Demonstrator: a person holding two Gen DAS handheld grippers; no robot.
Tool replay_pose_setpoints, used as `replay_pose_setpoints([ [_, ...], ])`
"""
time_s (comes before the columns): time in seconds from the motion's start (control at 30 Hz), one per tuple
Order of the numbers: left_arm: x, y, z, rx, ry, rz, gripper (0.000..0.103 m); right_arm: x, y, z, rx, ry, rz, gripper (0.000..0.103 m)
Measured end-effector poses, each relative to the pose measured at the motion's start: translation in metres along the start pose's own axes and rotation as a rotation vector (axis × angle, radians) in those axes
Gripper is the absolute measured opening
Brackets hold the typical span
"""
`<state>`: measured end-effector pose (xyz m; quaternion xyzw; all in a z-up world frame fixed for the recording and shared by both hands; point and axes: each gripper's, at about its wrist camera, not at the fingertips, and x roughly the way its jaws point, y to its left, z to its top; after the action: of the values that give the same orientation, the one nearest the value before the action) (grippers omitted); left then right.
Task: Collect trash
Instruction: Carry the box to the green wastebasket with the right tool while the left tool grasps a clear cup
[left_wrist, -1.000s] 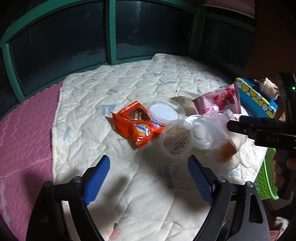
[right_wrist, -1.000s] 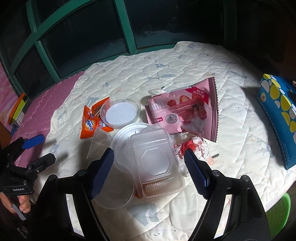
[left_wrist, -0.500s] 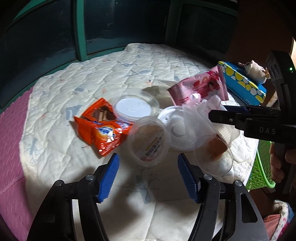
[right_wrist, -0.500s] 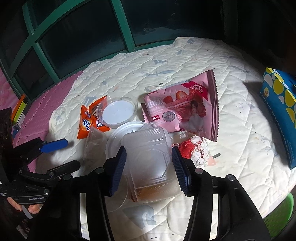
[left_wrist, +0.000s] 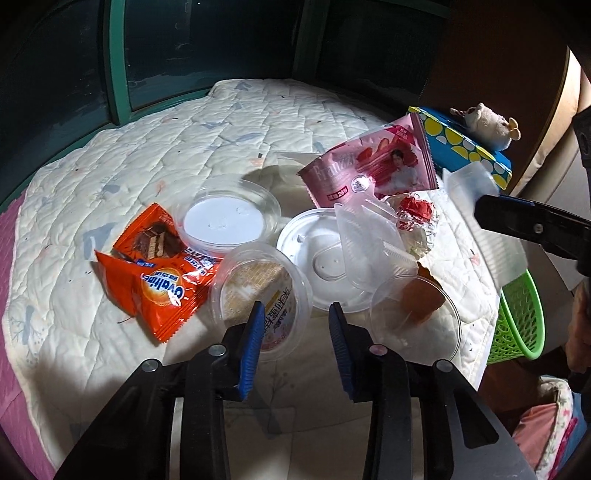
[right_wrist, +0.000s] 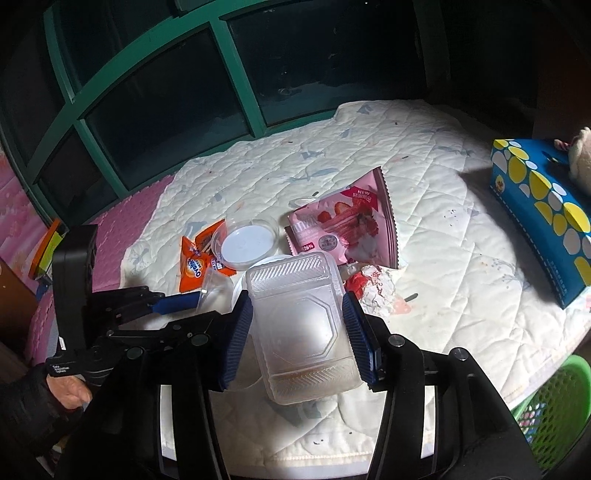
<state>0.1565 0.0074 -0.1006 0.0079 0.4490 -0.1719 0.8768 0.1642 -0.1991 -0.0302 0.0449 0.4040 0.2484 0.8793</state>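
Observation:
Trash lies on a white quilted mat. My right gripper is shut on a clear plastic clamshell box and holds it above the mat; the box also shows in the left wrist view. My left gripper is partly closed around the rim of a clear round cup with a printed label. An orange Ovaltine wrapper, a white-bottomed round lid, a white flat lid, a pink snack bag and a crumpled red-white wrapper lie around it.
A green plastic basket stands off the mat's right edge, also low right in the right wrist view. A blue dotted tissue box with a plush toy sits at the right. Another clear cup holds an orange scrap. Dark green-framed windows stand behind.
My right gripper closed on the clamshell box and lifted it off the pile. My left gripper moved in toward the labelled cup and narrowed its jaws around its rim.

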Motion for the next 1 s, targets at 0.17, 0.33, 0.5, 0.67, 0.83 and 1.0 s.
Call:
replay_pose_setpoints([
  [0.17, 0.004, 0.003, -0.001, -0.005, -0.006, -0.004, 0.020, -0.018, 0.000, -0.009, 0.020, -0.033, -0.020, 0.051],
  [0.33, -0.005, 0.006, -0.001, -0.024, -0.026, -0.007, 0.014, -0.037, -0.008, -0.022, 0.061, -0.061, -0.040, 0.051],
  [0.5, -0.020, 0.007, -0.004, -0.041, -0.043, -0.020, 0.012, -0.050, -0.019, -0.038, 0.111, -0.072, -0.060, 0.051],
  [0.67, -0.047, 0.000, -0.004, -0.038, -0.084, -0.029, 0.012, -0.066, -0.032, -0.057, 0.149, -0.084, -0.096, 0.051],
  [0.83, -0.077, -0.021, 0.003, -0.003, -0.139, -0.069, 0.012, -0.081, -0.048, -0.076, 0.173, -0.092, -0.166, 0.051],
  [1.0, -0.091, -0.059, 0.013, 0.053, -0.168, -0.123, 0.012, -0.095, -0.083, -0.096, 0.238, -0.093, -0.227, 0.051],
])
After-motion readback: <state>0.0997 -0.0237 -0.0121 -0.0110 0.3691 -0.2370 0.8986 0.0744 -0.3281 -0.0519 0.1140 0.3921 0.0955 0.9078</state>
